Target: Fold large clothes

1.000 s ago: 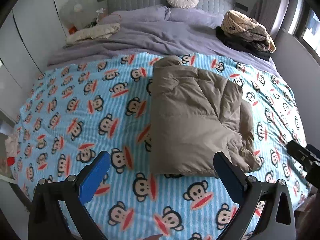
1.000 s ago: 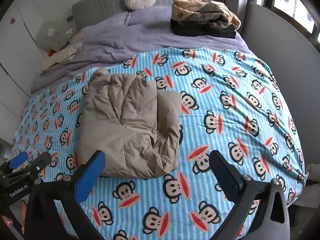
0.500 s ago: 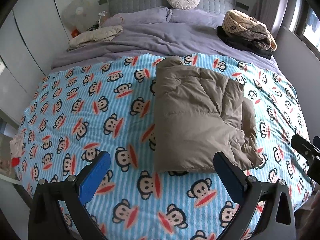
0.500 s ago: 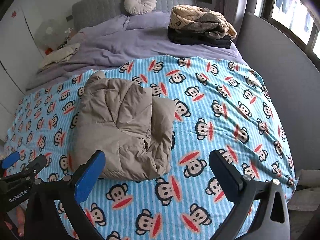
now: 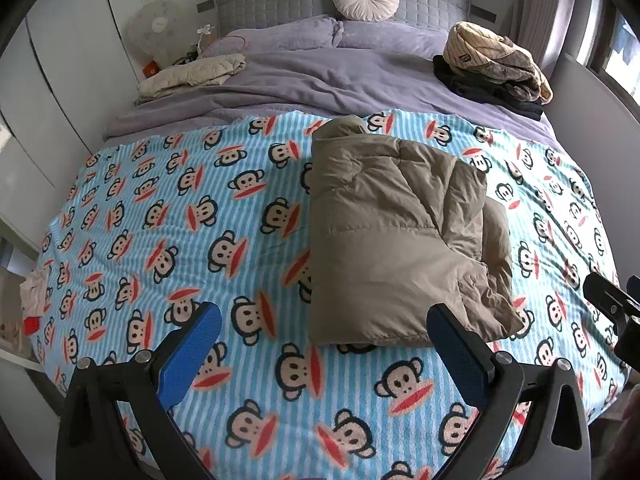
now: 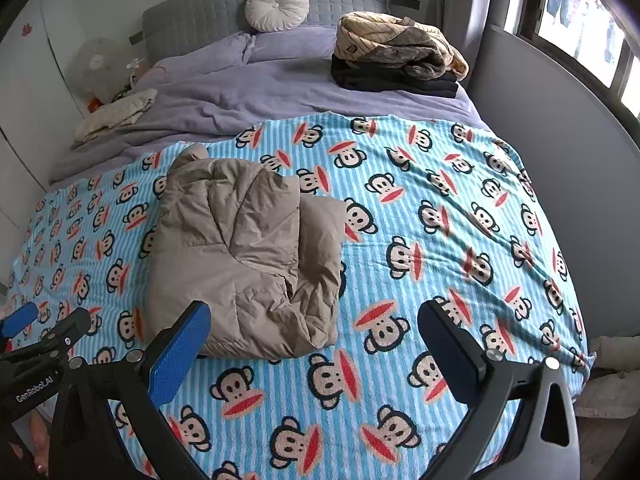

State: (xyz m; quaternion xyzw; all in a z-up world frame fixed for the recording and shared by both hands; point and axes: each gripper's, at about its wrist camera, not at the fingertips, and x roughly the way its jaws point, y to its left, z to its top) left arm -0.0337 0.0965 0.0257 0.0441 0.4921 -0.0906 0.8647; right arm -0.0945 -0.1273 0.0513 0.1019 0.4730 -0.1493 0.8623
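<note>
A beige puffer jacket (image 5: pixel 396 236) (image 6: pixel 248 256) lies folded into a thick rectangle on the blue monkey-print blanket (image 5: pixel 180 232) (image 6: pixel 440 240). My left gripper (image 5: pixel 324 344) hangs open above the blanket's near edge, its right pad just short of the jacket's near corner, holding nothing. My right gripper (image 6: pixel 314 344) is open too, with its left pad over the jacket's near edge and nothing between the pads. Each gripper's tip shows at the other view's side edge.
A stack of folded clothes (image 5: pixel 492 68) (image 6: pixel 396 56) sits at the far right on the purple duvet (image 5: pixel 304 76). A cream garment (image 5: pixel 192 76) lies at the far left beside a fan (image 5: pixel 154 32). A grey wall panel (image 6: pixel 560 160) borders the bed's right side.
Both grippers have drawn back and up from the bed, so the jacket looks smaller and farther away. The jacket has not moved. Both grippers stayed open.
</note>
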